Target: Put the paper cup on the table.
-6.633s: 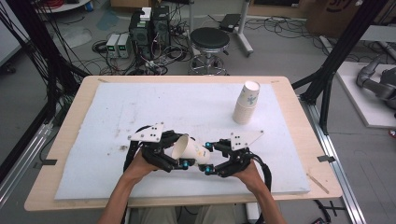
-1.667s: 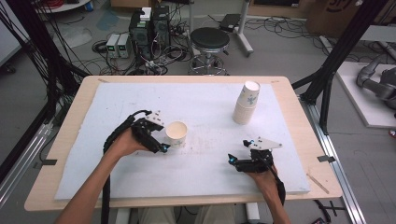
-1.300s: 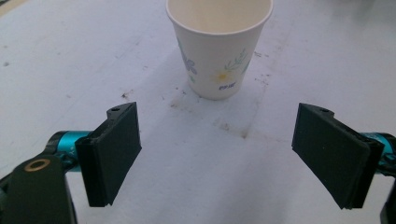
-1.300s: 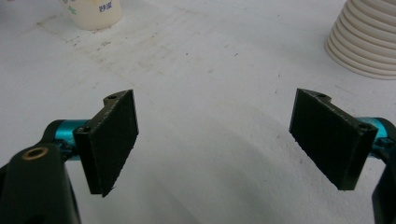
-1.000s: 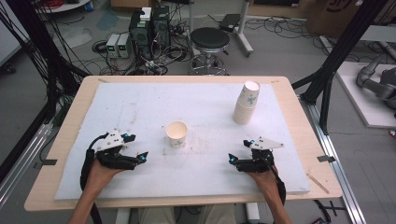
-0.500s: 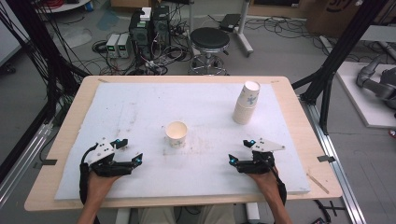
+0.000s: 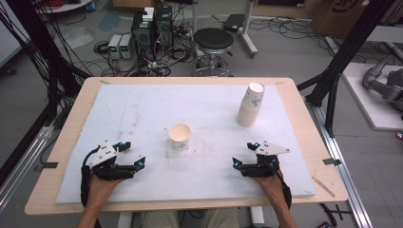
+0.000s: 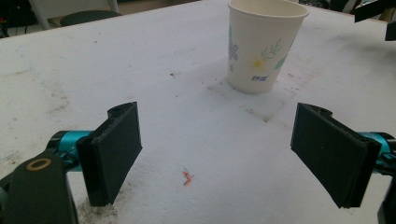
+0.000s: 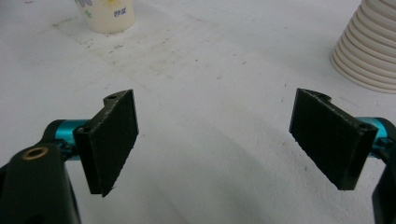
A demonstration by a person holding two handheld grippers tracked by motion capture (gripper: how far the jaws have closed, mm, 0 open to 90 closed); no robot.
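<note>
Hands come in from the bottom edge of the high view, each holding a gripper low over the near part of the white mat. The left gripper sits near the mat's front left, and its jaws stand apart with nothing between them; in the left gripper view the two black pads frame bare mat and a tiny orange scrap lying on it. The right gripper sits near the front right, and its jaws are likewise spread wide and empty, with only stained mat between the pads in the right gripper view.

Farther in, about midway between the two grippers and a little beyond them, a single cup stands upright on the mat, mouth up, well apart from both grippers. In the left gripper view it stands ahead and to the right of centre, showing a printed flower pattern on its side. In the right gripper view only its base shows at the upper left.

Beyond that, toward the mat's far right, a stack of cups stands upside down, its ribbed rims showing in the right gripper view at the upper right. It is well apart from the single cup.

The mat lies on a wooden table. Past the table's far edge stand a round stool and some computer boxes amid cables on the floor.
</note>
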